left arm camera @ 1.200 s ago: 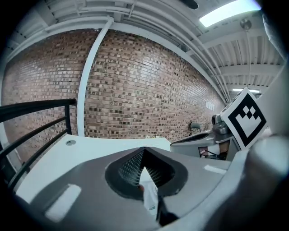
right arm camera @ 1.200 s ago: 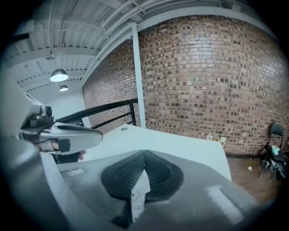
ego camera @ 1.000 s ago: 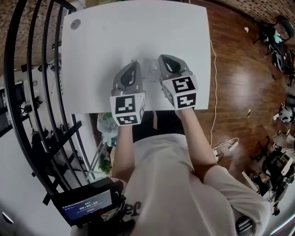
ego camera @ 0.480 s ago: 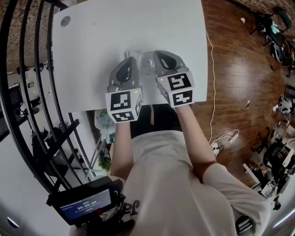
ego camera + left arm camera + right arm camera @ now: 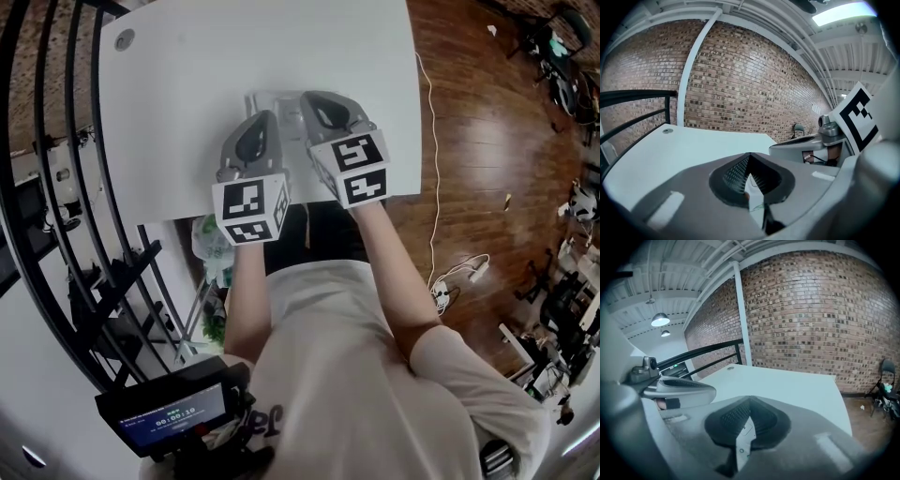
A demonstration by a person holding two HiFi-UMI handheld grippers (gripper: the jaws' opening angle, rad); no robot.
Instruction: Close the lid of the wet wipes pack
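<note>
The wet wipes pack (image 5: 284,112) lies on the white table (image 5: 178,84), a little in from the near edge and about midway along it. Only a pale strip of it shows between the two tool heads, and the lid cannot be made out in any view.

The left gripper (image 5: 266,119) and the right gripper (image 5: 309,97) sit side by side over the pack, close to each other. Each gripper's own view shows its jaws clenched to a thin slit. A sliver of white printed surface shows in each slit. I cannot tell whether that is pack film nipped between the pads or the pack seen beyond them.

The main risk, as I judge it, is pressing blind. With the lid covered by both tools, a push that lands off the lid's free edge would dent the soft pack and leave the lid unlatched. The tabletop looks smooth, so a slanted push could slide the pack toward the near edge, which is not far off. If film is caught in a slit, lifting that tool would drag the pack up and spring the lid open. The two heads are also close enough to knock together and jolt the pack sideways.
</note>
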